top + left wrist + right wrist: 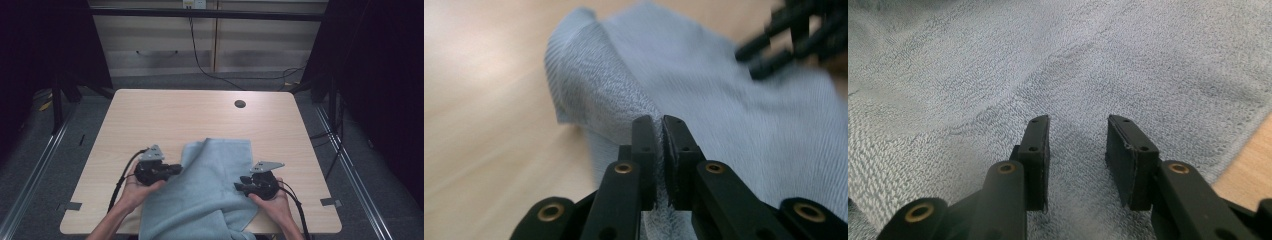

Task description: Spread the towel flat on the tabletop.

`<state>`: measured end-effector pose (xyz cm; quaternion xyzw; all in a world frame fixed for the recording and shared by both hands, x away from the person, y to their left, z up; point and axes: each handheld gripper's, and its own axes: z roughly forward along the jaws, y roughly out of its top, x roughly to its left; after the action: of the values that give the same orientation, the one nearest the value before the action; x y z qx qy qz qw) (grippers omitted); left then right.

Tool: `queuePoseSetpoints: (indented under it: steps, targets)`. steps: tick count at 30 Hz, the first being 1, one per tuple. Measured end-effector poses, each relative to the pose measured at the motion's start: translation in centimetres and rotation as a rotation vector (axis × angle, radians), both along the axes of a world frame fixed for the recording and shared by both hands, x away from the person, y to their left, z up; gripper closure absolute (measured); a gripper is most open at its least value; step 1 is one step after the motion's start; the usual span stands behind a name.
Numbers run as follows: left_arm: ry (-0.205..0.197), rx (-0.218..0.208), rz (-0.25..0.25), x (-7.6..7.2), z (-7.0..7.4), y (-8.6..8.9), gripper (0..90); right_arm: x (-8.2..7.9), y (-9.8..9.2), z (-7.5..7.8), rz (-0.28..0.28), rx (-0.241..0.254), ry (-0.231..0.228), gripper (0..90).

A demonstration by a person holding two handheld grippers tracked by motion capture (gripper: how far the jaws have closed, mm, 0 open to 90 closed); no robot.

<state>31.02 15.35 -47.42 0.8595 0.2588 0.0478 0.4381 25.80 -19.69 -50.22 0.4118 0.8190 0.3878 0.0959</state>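
My left gripper [659, 125] pinches the pale blue terry towel's [210, 185] raised fold — right gripper [1078, 125] spread, hovering over it.

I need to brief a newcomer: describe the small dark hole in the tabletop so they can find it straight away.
Start at the light wooden table in the high view and look to its far edge, away from the person's hands. Beyond the grey-blue towel, right of centre, sits a small round dark cable hole. It is the lone dark spot on the bare wood.
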Motion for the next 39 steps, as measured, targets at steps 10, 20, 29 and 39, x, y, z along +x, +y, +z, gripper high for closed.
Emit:
queuePoseSetpoints:
  steps: [10,20,29,39]
  targets:
    - [0.1,-0.043,-0.053,-0.2,-0.9,0.3,61.7,-0.2,-0.1,0.0,0.004,-0.001,0.003,61.4]
    - [0.166,-0.074,0.051,3.0,-1.8,0.1,49.3,-0.1,-0.1,0.0,0.008,0.004,0.002,61.5]
    - [0.117,0.015,-0.002,2.4,-2.4,-1.7,78.9,-0.2,-0.1,0.0,0.009,0.0,0.0,61.2]
    - [0.061,-0.144,0.189,4.8,1.0,4.3,89.5,0.0,-0.4,0.2,-0.004,0.01,0.001,61.2]
